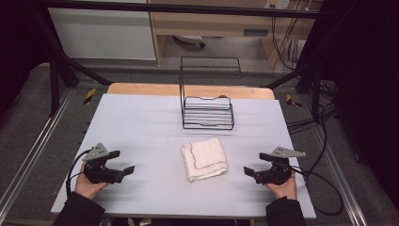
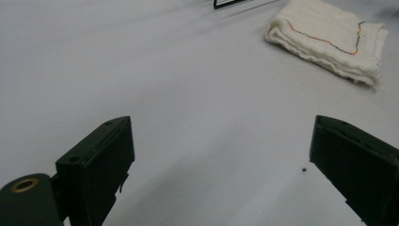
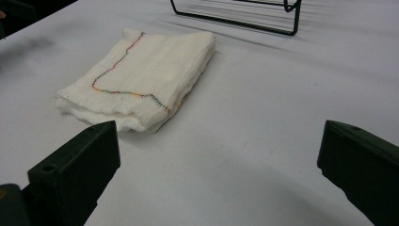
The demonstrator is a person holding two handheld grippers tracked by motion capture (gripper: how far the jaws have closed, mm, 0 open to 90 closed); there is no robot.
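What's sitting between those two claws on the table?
A folded white cloth lies between the left claw and the right claw, touching neither; the high view shows it best.

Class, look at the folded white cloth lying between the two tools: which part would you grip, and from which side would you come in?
Probably the folded cloth's near right corner, taken with the right tool, which is open and faces it across bare table. The cloth lies flat in stacked layers, and the right gripper view shows their thick edge nearest that tool. A low, sideways approach, one jaw slid under the stack and one over, should catch every layer.
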